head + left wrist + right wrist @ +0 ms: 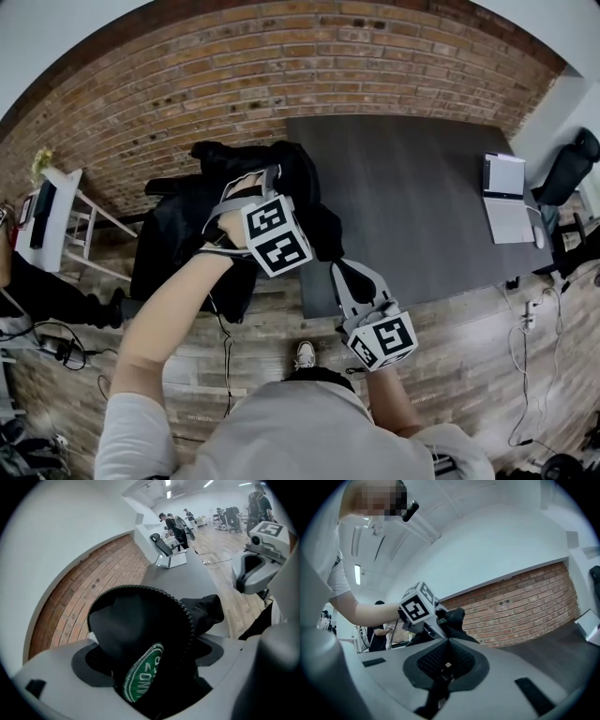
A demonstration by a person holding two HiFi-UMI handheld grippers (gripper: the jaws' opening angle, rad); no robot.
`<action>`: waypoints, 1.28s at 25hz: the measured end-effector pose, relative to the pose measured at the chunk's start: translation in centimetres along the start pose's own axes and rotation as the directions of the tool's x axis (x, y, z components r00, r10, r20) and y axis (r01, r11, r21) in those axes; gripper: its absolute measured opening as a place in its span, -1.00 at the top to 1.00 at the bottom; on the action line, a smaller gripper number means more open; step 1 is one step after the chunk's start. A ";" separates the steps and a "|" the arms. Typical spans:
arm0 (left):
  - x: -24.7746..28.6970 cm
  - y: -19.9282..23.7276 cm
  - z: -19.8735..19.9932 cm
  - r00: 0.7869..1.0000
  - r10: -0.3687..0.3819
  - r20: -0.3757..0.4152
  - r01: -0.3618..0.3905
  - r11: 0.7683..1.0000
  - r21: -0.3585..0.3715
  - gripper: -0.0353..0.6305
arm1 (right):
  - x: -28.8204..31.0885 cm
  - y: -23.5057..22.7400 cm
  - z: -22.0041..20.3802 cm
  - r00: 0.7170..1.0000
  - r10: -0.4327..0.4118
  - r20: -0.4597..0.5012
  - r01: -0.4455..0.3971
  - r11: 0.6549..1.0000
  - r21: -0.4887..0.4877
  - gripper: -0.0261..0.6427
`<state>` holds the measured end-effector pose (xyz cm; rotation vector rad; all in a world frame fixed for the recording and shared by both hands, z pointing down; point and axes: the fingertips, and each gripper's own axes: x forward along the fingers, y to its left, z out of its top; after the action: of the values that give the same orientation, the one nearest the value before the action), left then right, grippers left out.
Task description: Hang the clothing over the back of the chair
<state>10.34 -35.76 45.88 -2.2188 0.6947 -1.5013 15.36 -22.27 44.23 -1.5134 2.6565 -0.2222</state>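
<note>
A black jacket [183, 244] hangs in a bunch at the left end of the table, over a black chair [161, 187] of which only a dark bar shows. My left gripper [255, 187] is raised and shut on the jacket's upper part. In the left gripper view, black cloth with a green oval patch [143, 672] fills the jaws. My right gripper [350, 274] sits lower, at the table's near edge, shut on a thin fold of the jacket [439, 688]. From the right gripper view, the left gripper's marker cube [417, 607] shows with black cloth beside it.
A dark grey table [422, 187] stands against a brick wall [281, 66]. A white laptop [506, 195] lies at its right end, with an office chair [567, 167] beyond. A white shelf [52, 211] stands at left. Cables [525, 375] trail on the wooden floor.
</note>
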 end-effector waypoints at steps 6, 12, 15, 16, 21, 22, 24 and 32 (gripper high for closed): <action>5.7 -1.0 0.2 0.992 -0.067 -0.108 0.073 0.996 0.056 -0.59 | -1.3 -0.6 -0.3 1.000 -0.030 -0.008 0.030 0.999 0.014 0.87; 9.1 -3.9 -2.2 0.916 0.012 -0.402 0.187 0.872 0.452 -0.66 | -2.8 -2.2 -0.9 0.997 -0.081 -0.009 0.082 0.996 0.037 0.87; 8.8 -3.9 -1.9 0.898 0.042 -0.438 0.208 0.836 0.508 -0.66 | -2.9 -2.8 -1.1 0.996 -0.088 -0.007 0.088 0.995 0.049 0.87; 8.6 -3.7 -1.8 0.893 0.049 -0.447 0.213 0.829 0.516 -0.66 | -2.8 -2.9 -1.0 0.996 -0.086 -0.004 0.086 0.995 0.049 0.87; 6.6 -3.5 -1.5 0.868 0.066 -0.493 0.243 0.808 0.536 -0.66 | -2.4 -2.8 -0.7 0.996 -0.083 0.005 0.083 0.995 0.058 0.87; 6.2 -3.8 -1.4 0.861 0.053 -0.506 0.263 0.805 0.532 -0.66 | -2.3 -2.7 -0.6 0.996 -0.088 0.006 0.087 0.994 0.063 0.87; 5.7 -4.3 -0.9 0.860 -0.008 -0.511 0.302 0.815 0.494 -0.66 | -2.3 -2.3 -0.3 0.995 -0.101 0.010 0.100 0.992 0.075 0.87; 4.4 -4.7 2.2 0.918 -0.194 -0.345 0.310 0.894 0.323 -0.66 | -3.2 -2.4 -0.3 0.990 -0.138 0.021 0.136 0.986 0.095 0.87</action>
<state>14.68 -34.47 50.98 -1.8594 0.1700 -1.9478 19.01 -20.74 44.92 -1.6581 2.4862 -0.3266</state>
